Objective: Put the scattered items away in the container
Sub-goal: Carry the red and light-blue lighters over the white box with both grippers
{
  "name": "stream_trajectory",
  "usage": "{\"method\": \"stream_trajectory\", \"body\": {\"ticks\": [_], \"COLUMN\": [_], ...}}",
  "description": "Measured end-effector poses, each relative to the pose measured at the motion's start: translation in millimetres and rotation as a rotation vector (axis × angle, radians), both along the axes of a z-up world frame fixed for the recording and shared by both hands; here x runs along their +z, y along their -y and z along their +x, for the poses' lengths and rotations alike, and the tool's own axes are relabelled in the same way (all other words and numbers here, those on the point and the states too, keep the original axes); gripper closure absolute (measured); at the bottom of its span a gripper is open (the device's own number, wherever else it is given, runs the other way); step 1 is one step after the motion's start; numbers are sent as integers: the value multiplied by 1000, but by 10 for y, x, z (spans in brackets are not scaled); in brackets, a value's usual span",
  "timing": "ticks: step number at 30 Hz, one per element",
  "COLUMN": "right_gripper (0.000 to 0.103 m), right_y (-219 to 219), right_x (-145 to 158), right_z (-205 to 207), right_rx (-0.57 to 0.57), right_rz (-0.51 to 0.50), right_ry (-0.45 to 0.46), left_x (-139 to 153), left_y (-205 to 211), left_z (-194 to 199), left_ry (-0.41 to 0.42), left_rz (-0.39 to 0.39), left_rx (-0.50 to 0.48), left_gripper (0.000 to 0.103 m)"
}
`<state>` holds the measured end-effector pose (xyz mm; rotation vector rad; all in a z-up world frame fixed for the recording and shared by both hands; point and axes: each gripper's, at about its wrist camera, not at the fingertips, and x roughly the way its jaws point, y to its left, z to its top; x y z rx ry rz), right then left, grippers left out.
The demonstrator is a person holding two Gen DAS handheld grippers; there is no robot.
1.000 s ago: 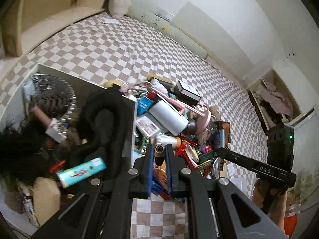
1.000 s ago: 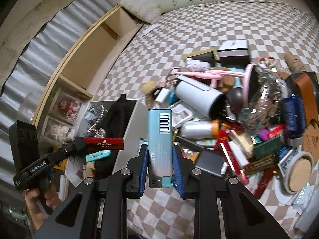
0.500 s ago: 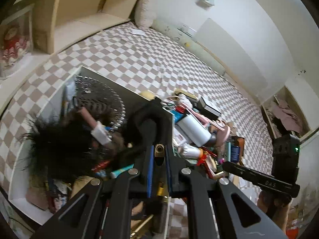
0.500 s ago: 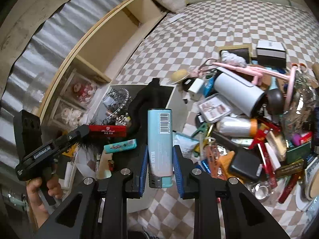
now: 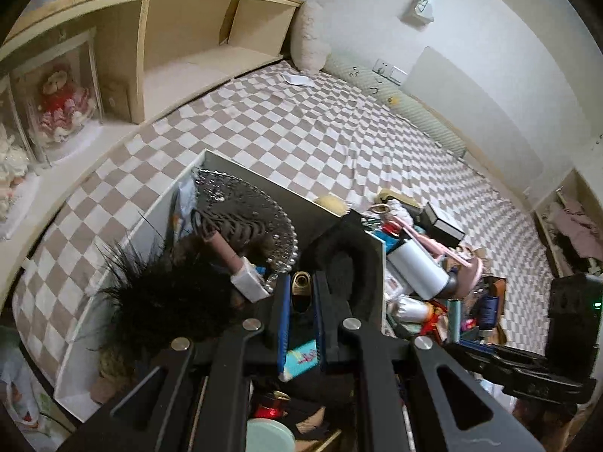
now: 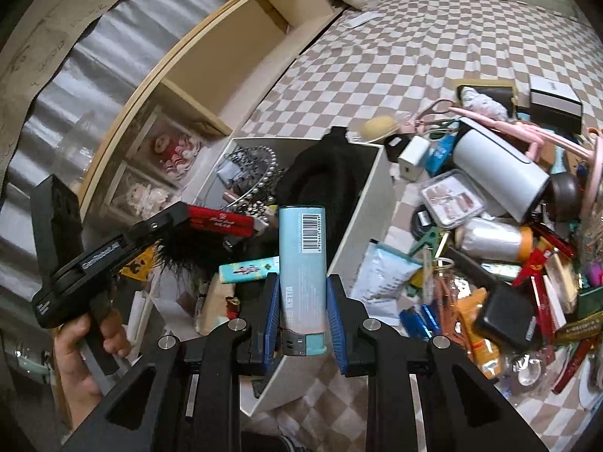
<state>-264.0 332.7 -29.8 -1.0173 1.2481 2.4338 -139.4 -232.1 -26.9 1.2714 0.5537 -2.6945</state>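
The white container (image 6: 371,203) stands left of the pile and also shows in the left wrist view (image 5: 150,218). It holds a black garment (image 6: 320,180), a beaded piece (image 5: 245,207), black feathers (image 5: 166,301) and a teal tube (image 6: 248,272). My left gripper (image 5: 301,293) is shut on a slim red box (image 6: 220,220), seen end-on with a gold tip (image 5: 301,282), above the container. My right gripper (image 6: 301,301) is shut on a light blue lighter (image 6: 301,260), held upright over the container's near edge.
A dense pile of small items lies on the checkered cover right of the container: a white cylinder (image 6: 501,173), a black-and-white box (image 6: 554,101), a pink stand (image 6: 527,132), a black case (image 6: 505,316). Wooden shelves (image 5: 188,56) stand at the far left.
Both grippers have moved left from the pile to above the container, each keeping its item. The container now fills more of both views.
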Motion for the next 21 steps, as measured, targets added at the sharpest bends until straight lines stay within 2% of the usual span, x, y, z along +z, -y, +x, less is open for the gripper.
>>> {"method": "stream_trajectory", "body": {"ticks": [8,12,16,21], "right_gripper": [78,78,78,78], "right_y": [106,167,205,253], "right_x": [59,104,127,122], "right_z": [-143,-208,-278,-362], "right_rx": [43,66,81,102], "right_rz": [1,8,8,13], "right_ry": [-32,-52,-64,-62], "left_x": [-26,-84,-160,-185], "left_y": [-13,-54,-89,-115], "left_z": [-16,-28,-23,-9], "left_ry": [22,74,120,132], "left_rz": [-118,-183,-201,-218], "left_rx": [9,-2,-23,-37], "left_gripper": [91,91,91,91]}}
